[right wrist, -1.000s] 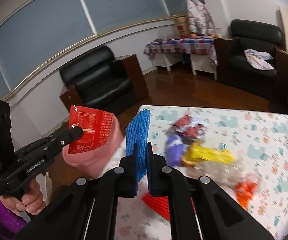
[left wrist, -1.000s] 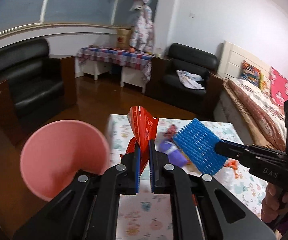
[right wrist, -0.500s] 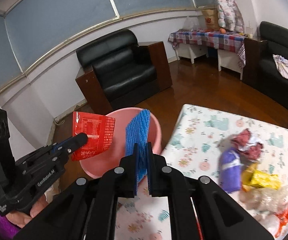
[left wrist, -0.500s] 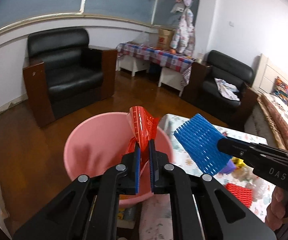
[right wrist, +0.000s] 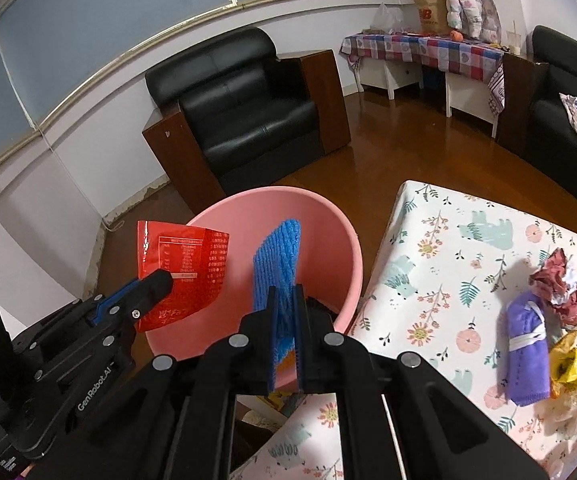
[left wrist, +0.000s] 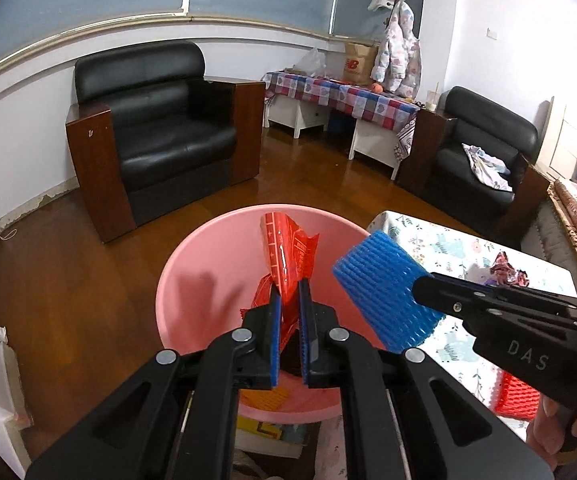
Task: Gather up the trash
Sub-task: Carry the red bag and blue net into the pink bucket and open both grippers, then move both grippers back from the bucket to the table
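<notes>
Bucket (left wrist: pixel 192 280): plain pink. Snack wrapper (left wrist: pixel 288 256): glossy red, white print. Foam net sleeve (left wrist: pixel 384 292): bright blue, ribbed mesh. Second net sleeve (left wrist: pixel 516 400): red. Worktop cloth (right wrist: pixel 448 264): white, floral and teal animal print. Rolled cloth (right wrist: pixel 526 352): purple, white band. Crumpled wrapper (right wrist: pixel 576 364): yellow. Armchair (left wrist: pixel 160 128): black, brown wood sides.

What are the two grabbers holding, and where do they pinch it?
The left gripper pinches a red wrapper by its lower end. The right gripper pinches a blue foam net by its bottom edge. Both hang over the pink bin.
</notes>
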### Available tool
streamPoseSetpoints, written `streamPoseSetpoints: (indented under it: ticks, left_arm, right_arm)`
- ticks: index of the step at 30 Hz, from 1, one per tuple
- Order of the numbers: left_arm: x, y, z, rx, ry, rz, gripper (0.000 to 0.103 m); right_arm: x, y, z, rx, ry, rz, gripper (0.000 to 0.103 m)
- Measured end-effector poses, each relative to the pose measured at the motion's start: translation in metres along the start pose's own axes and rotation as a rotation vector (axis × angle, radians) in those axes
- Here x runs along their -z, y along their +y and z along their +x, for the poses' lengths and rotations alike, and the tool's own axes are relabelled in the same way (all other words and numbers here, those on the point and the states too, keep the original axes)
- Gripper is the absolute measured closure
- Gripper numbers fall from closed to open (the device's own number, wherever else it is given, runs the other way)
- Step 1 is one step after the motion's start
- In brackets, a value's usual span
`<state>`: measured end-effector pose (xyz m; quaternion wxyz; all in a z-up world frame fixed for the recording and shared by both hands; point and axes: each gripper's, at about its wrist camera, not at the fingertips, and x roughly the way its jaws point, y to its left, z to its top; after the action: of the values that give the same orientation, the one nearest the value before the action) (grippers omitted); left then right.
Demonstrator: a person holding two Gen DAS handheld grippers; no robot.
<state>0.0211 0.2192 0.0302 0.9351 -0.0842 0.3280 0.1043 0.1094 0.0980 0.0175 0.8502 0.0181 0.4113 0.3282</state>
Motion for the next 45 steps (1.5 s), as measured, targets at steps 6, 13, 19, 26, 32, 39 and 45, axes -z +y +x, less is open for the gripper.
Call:
streamPoseSetpoints:
  ticks: [6,13,19,26,32,39,45]
  left_arm:
    - [0.001,0.000,0.010,-0.008,0.022,0.000,0.095]
    - [0.001,0.000,0.015,-0.011,0.025,0.002,0.067]
    - [-0.001,0.001,0.018,-0.010,0.032,-0.009,0.062]
    - [-0.003,0.001,0.018,-0.016,0.031,-0.012,0.062]
    - [-0.002,-0.002,0.010,-0.012,0.017,-0.006,0.062]
    - [0.000,-0.014,-0.007,0.006,0.000,0.015,0.062]
    - [0.006,-0.036,-0.023,0.045,-0.010,0.058,0.062]
  right_arm:
    - [-0.002,0.001,0.015,0.001,0.011,-0.002,0.096]
    - [-0.004,0.001,0.023,-0.010,0.001,-0.008,0.096]
    - [-0.005,0.001,0.021,-0.020,-0.015,-0.021,0.081]
    - [-0.004,-0.005,0.012,-0.034,-0.033,-0.017,0.077]
    - [0.001,-0.010,-0.010,-0.043,-0.063,-0.023,0.077]
    - [0.014,-0.014,-0.039,-0.052,-0.085,-0.028,0.077]
    - [0.039,-0.019,-0.072,-0.050,-0.095,-0.042,0.074]
